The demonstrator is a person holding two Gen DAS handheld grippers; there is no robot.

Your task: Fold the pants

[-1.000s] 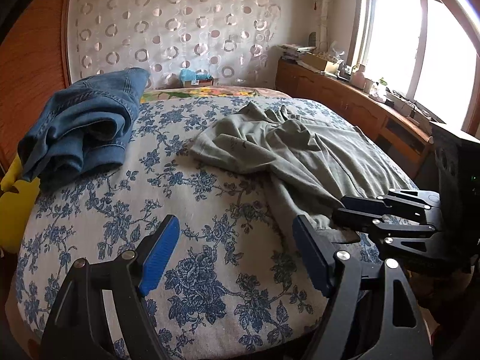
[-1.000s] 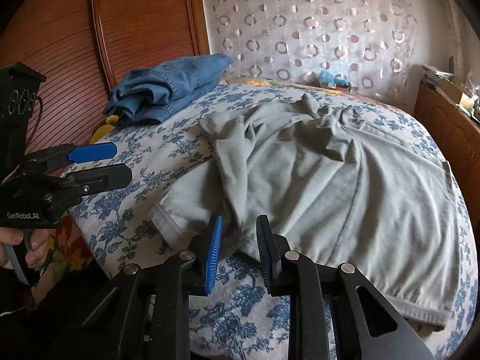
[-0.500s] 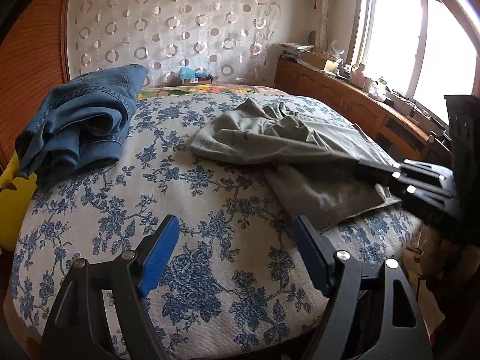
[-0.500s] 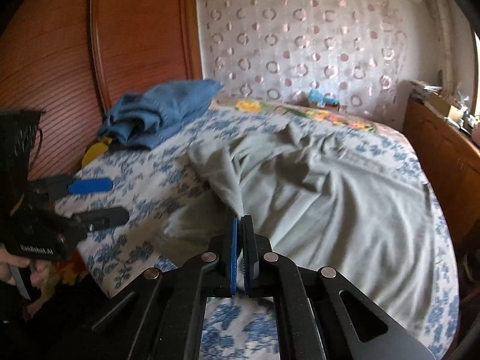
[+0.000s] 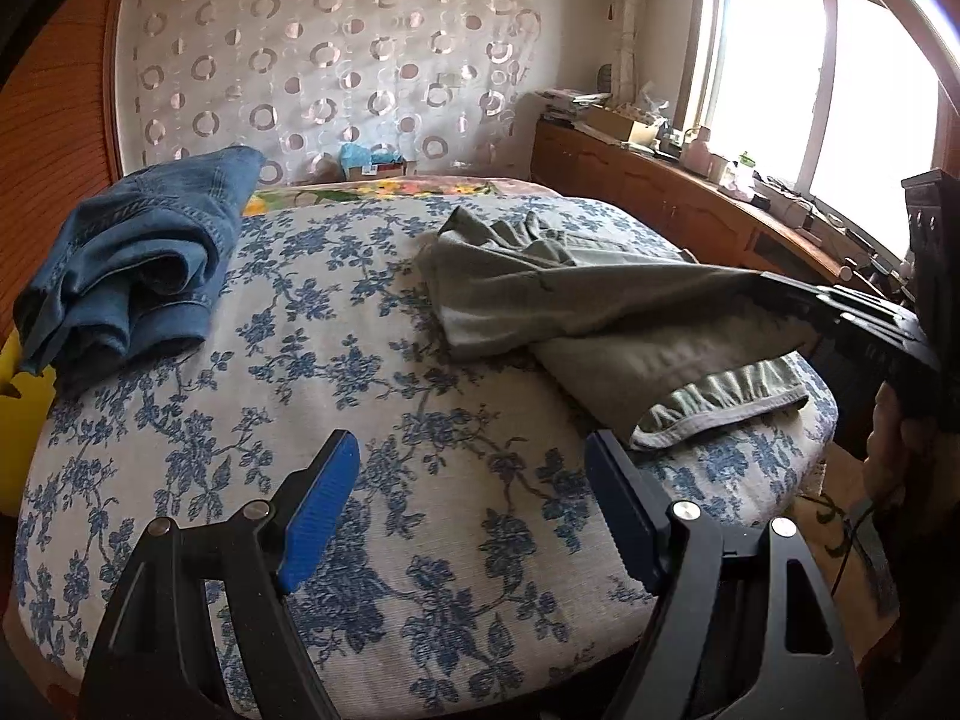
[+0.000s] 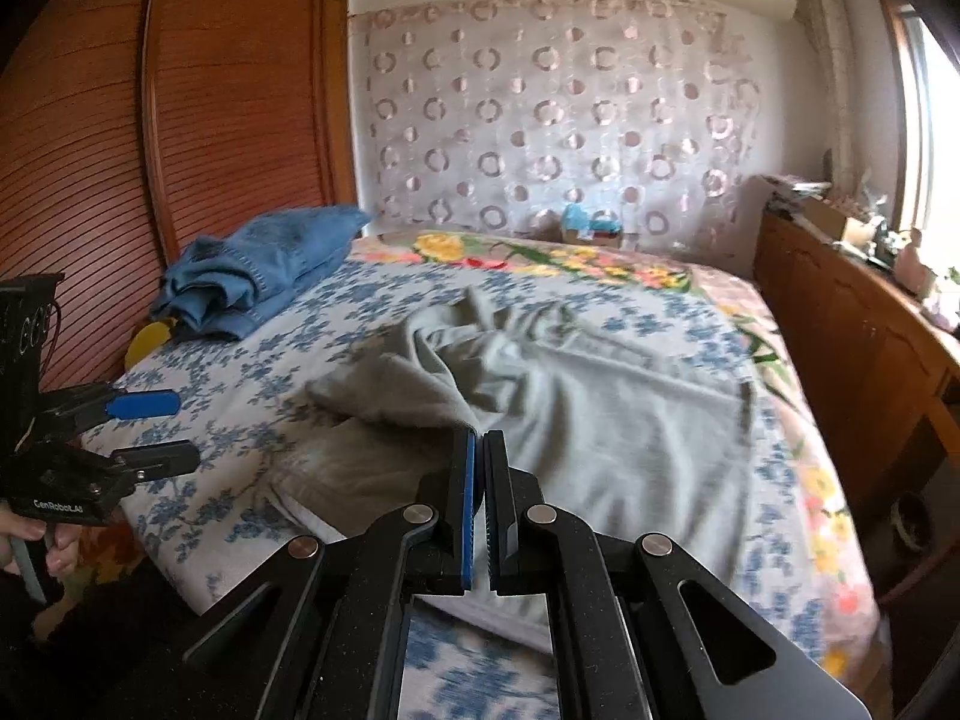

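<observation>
Grey-green pants (image 5: 600, 294) lie crumpled on the blue-flowered bedspread (image 5: 300, 396); they also show in the right wrist view (image 6: 600, 396). My right gripper (image 6: 480, 450) is shut on a fold of the pants and holds it lifted above the bed; it appears at the right of the left wrist view (image 5: 780, 291). A pant leg hem (image 5: 720, 402) hangs below it. My left gripper (image 5: 471, 480) is open and empty over the bed's near part, left of the pants; in the right wrist view it shows at the left edge (image 6: 156, 426).
A pile of blue jeans (image 5: 132, 264) lies at the bed's far left by the wooden slatted wall (image 6: 180, 120). A yellow object (image 5: 18, 420) sits at the left edge. A wooden sideboard (image 5: 690, 204) with clutter runs under the window on the right.
My right gripper closed on the pants and lifted the fold up and to the right, dragging the leg along. My left gripper stayed open, nearly in place.
</observation>
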